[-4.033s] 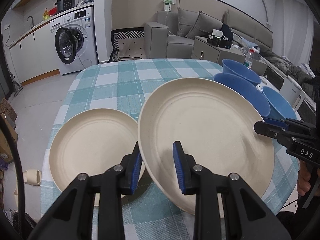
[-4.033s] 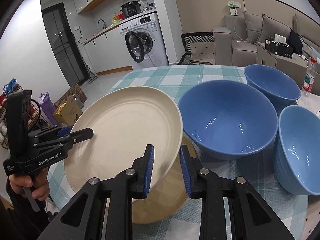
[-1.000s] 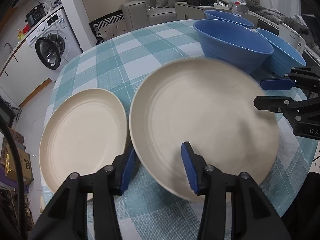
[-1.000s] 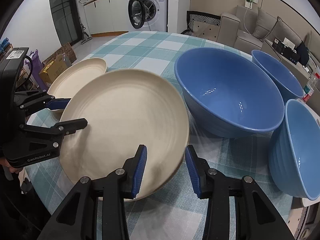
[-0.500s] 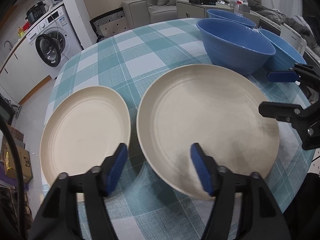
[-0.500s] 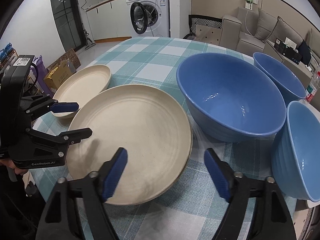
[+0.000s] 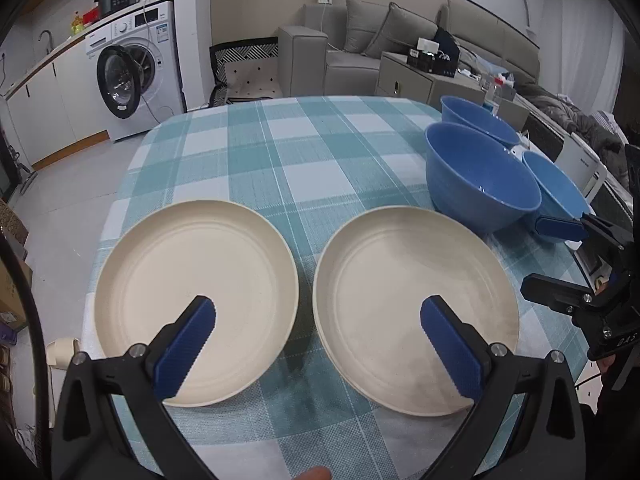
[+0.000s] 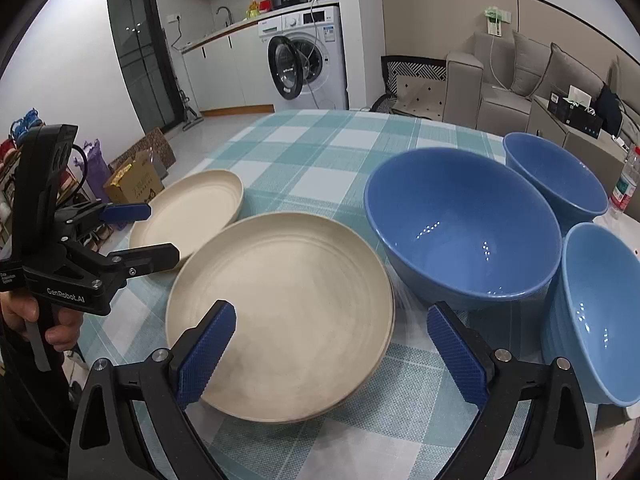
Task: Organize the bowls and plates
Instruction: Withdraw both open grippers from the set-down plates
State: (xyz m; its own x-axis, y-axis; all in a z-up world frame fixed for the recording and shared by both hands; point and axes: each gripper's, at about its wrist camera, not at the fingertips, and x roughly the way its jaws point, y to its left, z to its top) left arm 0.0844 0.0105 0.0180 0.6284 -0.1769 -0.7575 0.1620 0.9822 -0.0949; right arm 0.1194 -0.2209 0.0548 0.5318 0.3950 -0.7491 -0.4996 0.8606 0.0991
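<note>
A cream plate (image 7: 416, 304) (image 8: 280, 320) lies flat on the checked table (image 7: 320, 152); a second rim shows under its edge, so it seems to rest on another plate. A separate cream plate (image 7: 196, 300) (image 8: 188, 208) lies to its left. Three blue bowls stand on the right: a large one (image 7: 480, 184) (image 8: 460, 232), a far one (image 7: 478, 120) (image 8: 556, 176) and a near one (image 7: 556, 188) (image 8: 600, 320). My left gripper (image 7: 320, 344) (image 8: 152, 234) hangs above the gap between the plates, jaws opening, nothing between them. My right gripper (image 8: 332, 350) (image 7: 548, 258) is over the stacked plate's right rim, jaws opening, touching nothing.
The far half of the table is bare cloth. A water bottle (image 8: 624, 188) stands past the bowls at the right edge. A person's hand (image 8: 60, 320) holds the left gripper's handle. Off the table are a washing machine (image 7: 132, 76), a sofa (image 7: 360, 48) and a cardboard box (image 8: 136, 184).
Both grippers let go of the big plate's rim, opened wide and rose. The plate went from tilted and held to lying flat.
</note>
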